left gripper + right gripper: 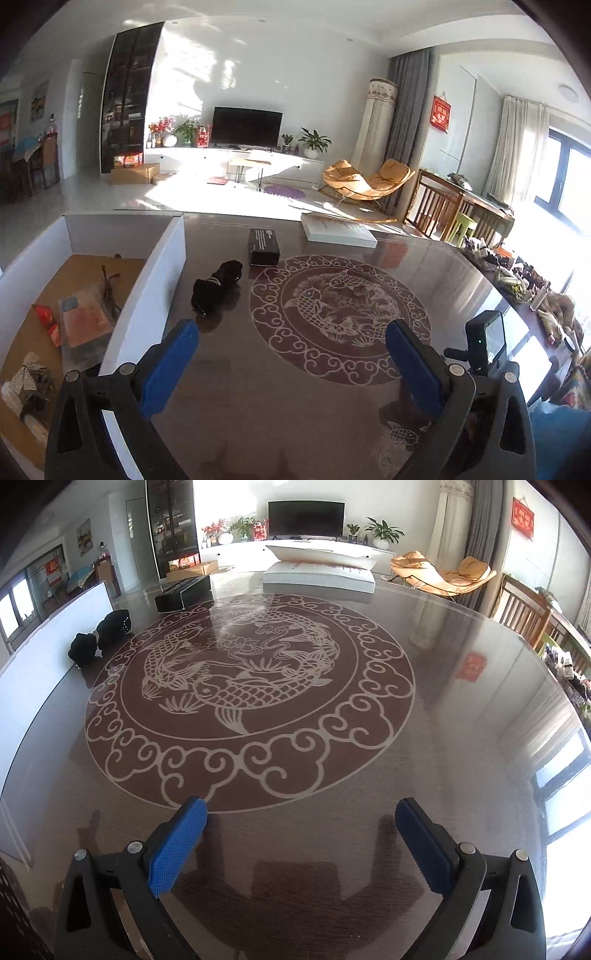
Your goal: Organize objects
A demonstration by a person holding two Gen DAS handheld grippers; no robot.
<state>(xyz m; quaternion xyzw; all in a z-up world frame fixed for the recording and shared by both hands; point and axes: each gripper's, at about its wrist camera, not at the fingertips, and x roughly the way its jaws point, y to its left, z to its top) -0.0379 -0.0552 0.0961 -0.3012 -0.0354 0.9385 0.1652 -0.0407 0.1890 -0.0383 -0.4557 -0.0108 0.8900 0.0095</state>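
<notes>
A white open box (162,280) stands on the left of the dark round table (295,406) and holds several items on its brown floor: a pink packet (86,319), a red packet (46,317) and twigs. A black bundled object (216,286) lies just right of the box wall; it also shows in the right wrist view (99,635). A black rectangular box (263,246) lies beyond it, also seen in the right wrist view (183,590). A white book (338,230) lies at the far edge, also in the right wrist view (319,576). My left gripper (291,334) is open and empty. My right gripper (301,812) is open and empty over the table's near part.
A small camera (485,343) on a stand stands at the table's right. Cluttered items (517,277) line a side table to the right. The white box wall (55,635) borders the table's left in the right wrist view.
</notes>
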